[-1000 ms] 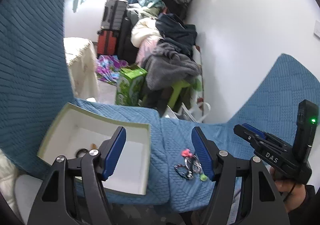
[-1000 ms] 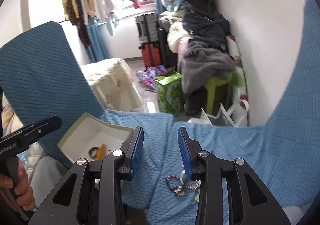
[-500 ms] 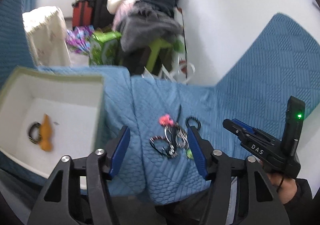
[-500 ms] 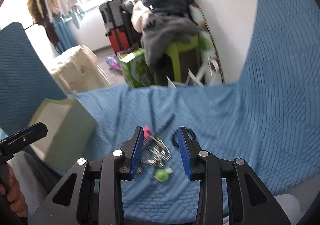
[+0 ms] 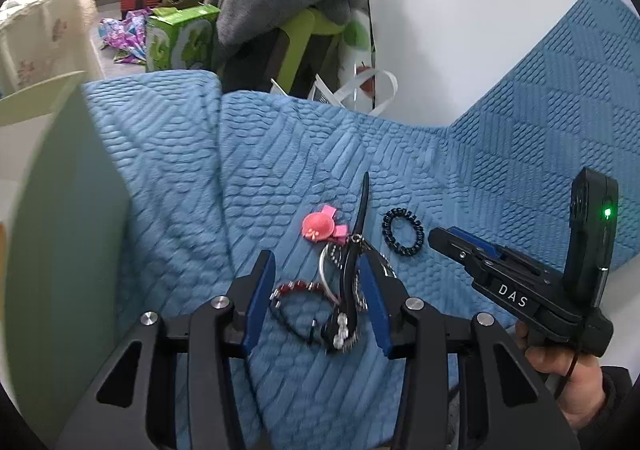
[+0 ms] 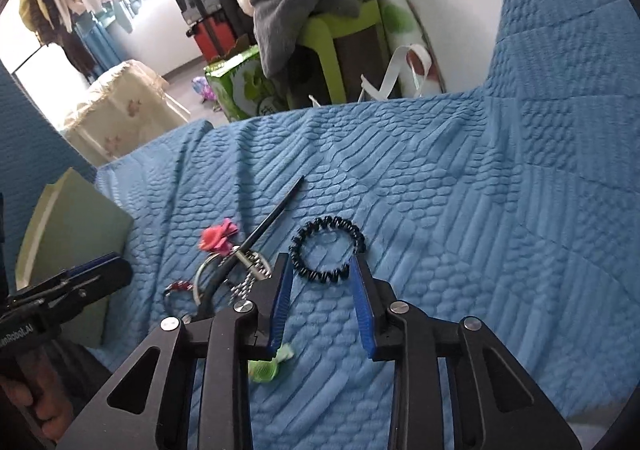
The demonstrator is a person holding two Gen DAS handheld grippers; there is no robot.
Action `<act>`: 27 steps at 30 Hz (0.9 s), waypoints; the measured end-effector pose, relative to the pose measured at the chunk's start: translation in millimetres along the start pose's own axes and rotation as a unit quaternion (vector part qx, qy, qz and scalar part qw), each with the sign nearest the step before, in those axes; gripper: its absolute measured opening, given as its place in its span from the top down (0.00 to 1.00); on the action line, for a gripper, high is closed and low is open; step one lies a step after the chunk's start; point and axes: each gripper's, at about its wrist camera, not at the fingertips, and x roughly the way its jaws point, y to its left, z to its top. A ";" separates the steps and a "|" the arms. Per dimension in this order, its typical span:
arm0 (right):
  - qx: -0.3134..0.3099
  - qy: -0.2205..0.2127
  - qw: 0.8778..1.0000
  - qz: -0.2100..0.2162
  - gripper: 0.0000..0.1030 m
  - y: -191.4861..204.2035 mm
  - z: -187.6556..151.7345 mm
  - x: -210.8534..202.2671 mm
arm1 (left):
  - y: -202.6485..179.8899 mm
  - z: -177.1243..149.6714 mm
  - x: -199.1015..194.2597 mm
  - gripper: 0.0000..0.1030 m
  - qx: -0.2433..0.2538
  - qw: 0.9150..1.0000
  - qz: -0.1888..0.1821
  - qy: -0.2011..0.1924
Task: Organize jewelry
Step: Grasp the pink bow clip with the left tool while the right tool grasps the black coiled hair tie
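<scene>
Left wrist view: at the far left stands the pale green box (image 5: 68, 186), its outer wall close to the lens and blurred, resting on the blue quilted blanket (image 5: 280, 154). Right of it the left gripper (image 5: 316, 292) hangs low over the pile of jewelry, its blue-padded fingers apart with the red beaded bracelet (image 5: 296, 286) and part of a silver ring (image 5: 326, 274) lying between them, nothing clamped. Just beyond the fingertips sits the pink hair clip (image 5: 320, 228), and a long black hair stick (image 5: 358, 238) runs from the pile away toward the wall. Further right lies the black coil hair tie (image 5: 403, 231), apart from the pile, and past it the right gripper (image 5: 456, 246) is seen from the side in a hand (image 5: 568, 374). In the right wrist view, the box (image 6: 76, 226) is again at the left, then the pink hair clip (image 6: 218, 237), then the hair stick (image 6: 272, 222). The right gripper (image 6: 322, 282) has its fingers apart on either side of the near edge of the coil hair tie (image 6: 326, 250), whether touching it cannot be told. A small green item (image 6: 266, 368) lies under the left finger.
</scene>
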 end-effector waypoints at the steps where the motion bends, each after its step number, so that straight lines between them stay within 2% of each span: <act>1: -0.004 0.005 1.000 -0.005 0.75 -1.1 2.6 6.4 | -2.9 3.4 9.5 0.58 0.006 1.000 0.002 0.007; 9: -0.008 0.034 0.999 -0.012 0.78 -10.1 8.3 36.6 | -7.3 17.8 39.2 0.62 0.009 1.000 0.007 0.016; 12: -0.030 0.035 0.999 -0.018 0.79 -4.3 8.4 40.6 | -7.9 18.4 48.4 0.63 0.014 1.000 0.011 0.026; 15: -0.059 0.033 0.997 -0.038 0.84 5.3 8.9 44.8 | -7.4 18.9 53.6 0.63 0.012 0.999 0.016 0.028; 17: -0.083 0.034 0.994 -0.059 0.91 10.7 7.9 46.2 | -8.2 19.5 55.1 0.63 0.011 0.999 0.015 0.027; 21: -0.070 0.035 0.996 -0.050 0.93 4.7 8.0 45.6 | -13.8 20.9 59.1 0.63 0.019 0.999 0.021 0.028; 27: -0.051 0.031 0.997 -0.044 0.93 -2.9 8.6 41.6 | -15.2 23.1 63.0 0.66 -0.001 0.999 0.018 0.034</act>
